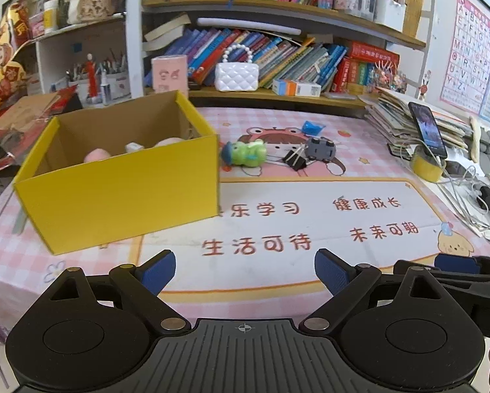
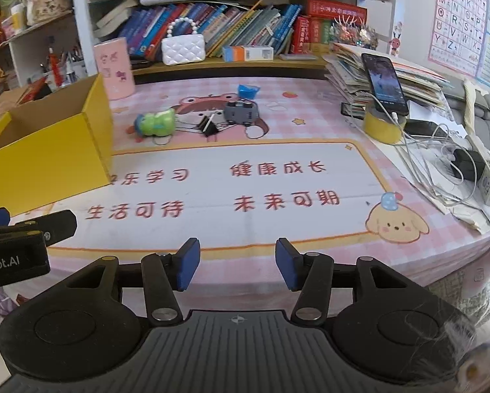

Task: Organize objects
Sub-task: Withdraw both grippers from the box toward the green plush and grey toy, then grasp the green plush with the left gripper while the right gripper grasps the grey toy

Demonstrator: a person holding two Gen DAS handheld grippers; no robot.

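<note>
A yellow cardboard box [image 1: 120, 183] stands open on the left of the pink desk mat, with pink and white items [image 1: 133, 150] inside; it also shows in the right wrist view [image 2: 48, 160]. Beyond it lie a green toy [image 1: 246, 153], a black binder clip [image 1: 295, 158], a grey toy car [image 1: 320, 149] and a blue wrapper [image 1: 312, 127]. The right wrist view shows the green toy [image 2: 154, 123], the clip [image 2: 208, 125], the car [image 2: 241, 112] and the wrapper [image 2: 248, 90]. My left gripper [image 1: 245, 273] and right gripper [image 2: 237, 263] are open and empty, low near the front edge.
A phone [image 2: 384, 82] leans on a yellow tape roll [image 2: 382, 126] at the right, by a paper stack [image 2: 392, 78], cables and a power strip [image 2: 484, 170]. A pink cylinder [image 2: 115, 68] and bookshelves stand behind. The left gripper's body [image 2: 18, 245] shows at the right view's left edge.
</note>
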